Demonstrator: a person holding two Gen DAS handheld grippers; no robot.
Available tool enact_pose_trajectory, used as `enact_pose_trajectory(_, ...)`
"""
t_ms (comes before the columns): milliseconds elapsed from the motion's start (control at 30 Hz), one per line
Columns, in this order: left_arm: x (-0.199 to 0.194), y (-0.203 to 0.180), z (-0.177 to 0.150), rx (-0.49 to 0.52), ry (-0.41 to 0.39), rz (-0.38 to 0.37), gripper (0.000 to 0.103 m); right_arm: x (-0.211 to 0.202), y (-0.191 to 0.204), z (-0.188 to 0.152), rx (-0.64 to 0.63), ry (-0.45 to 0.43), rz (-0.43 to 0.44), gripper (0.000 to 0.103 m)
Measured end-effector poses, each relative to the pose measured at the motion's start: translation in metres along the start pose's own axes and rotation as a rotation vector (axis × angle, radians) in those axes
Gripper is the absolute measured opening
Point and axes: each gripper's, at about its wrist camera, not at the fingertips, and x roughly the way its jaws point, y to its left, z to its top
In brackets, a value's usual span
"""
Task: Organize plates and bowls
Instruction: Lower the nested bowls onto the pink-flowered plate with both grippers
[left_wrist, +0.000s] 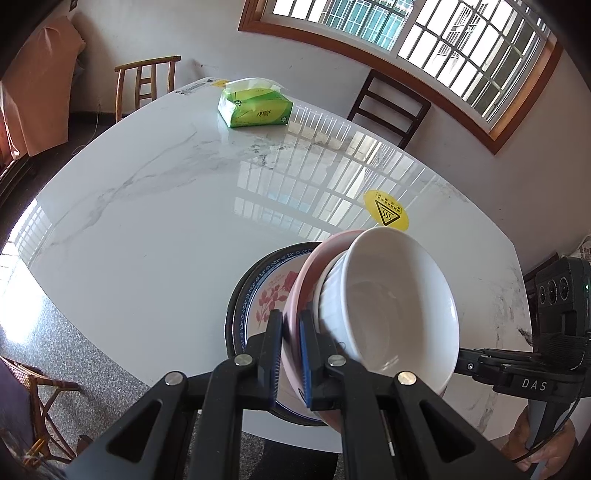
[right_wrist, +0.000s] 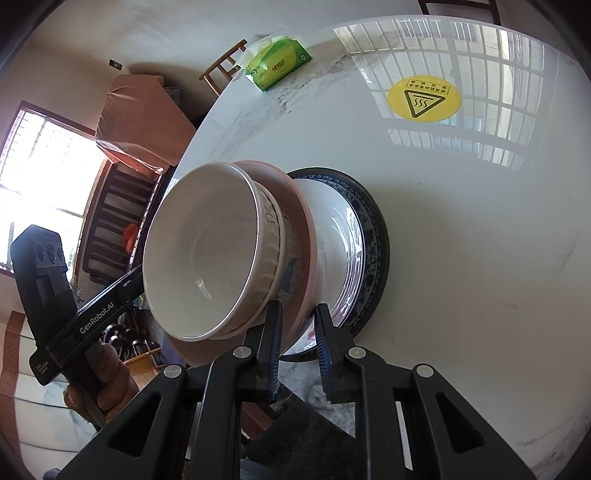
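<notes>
The left gripper (left_wrist: 290, 354) is matte black plastic with angular linkage arms, round silver pivot screws and ribbed blue pads (left_wrist: 305, 354). The right gripper (right_wrist: 297, 347), built alike, shows blue pads (right_wrist: 322, 354) too. At lower left of the right view, white "GenRobot.AI" lettering and a bare-skinned hand (right_wrist: 107, 380).

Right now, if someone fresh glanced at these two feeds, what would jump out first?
The stack: a white bowl nested in a pink plate, gripped on opposite rims by the left gripper and the right gripper, just above a floral plate on a dark round plate at the near table edge. Next, the yellow hot-surface sticker beyond it, then the green tissue pack at the far end of the marble table.
</notes>
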Motion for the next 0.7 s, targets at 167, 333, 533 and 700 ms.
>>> enact_pose_trajectory(167,0.003,-0.001,0.000,-0.004,0.003,0.004,0.007,0.003,0.000,0.003,0.001,0.006,-0.001,0.019)
enact_pose_trajectory(333,0.006,0.001,-0.001,-0.010,0.009,0.004,0.007,0.004,-0.001,0.003,0.003,0.012,-0.004,0.020)
enact_pose_trajectory(533,0.011,0.005,-0.002,-0.019,0.023,0.004,0.007,0.006,0.000,0.006,0.003,0.015,-0.007,0.020)
enact_pose_trajectory(700,0.014,0.008,-0.004,-0.030,0.030,0.004,0.007,0.005,0.002,0.007,-0.004,0.010,-0.009,0.021)
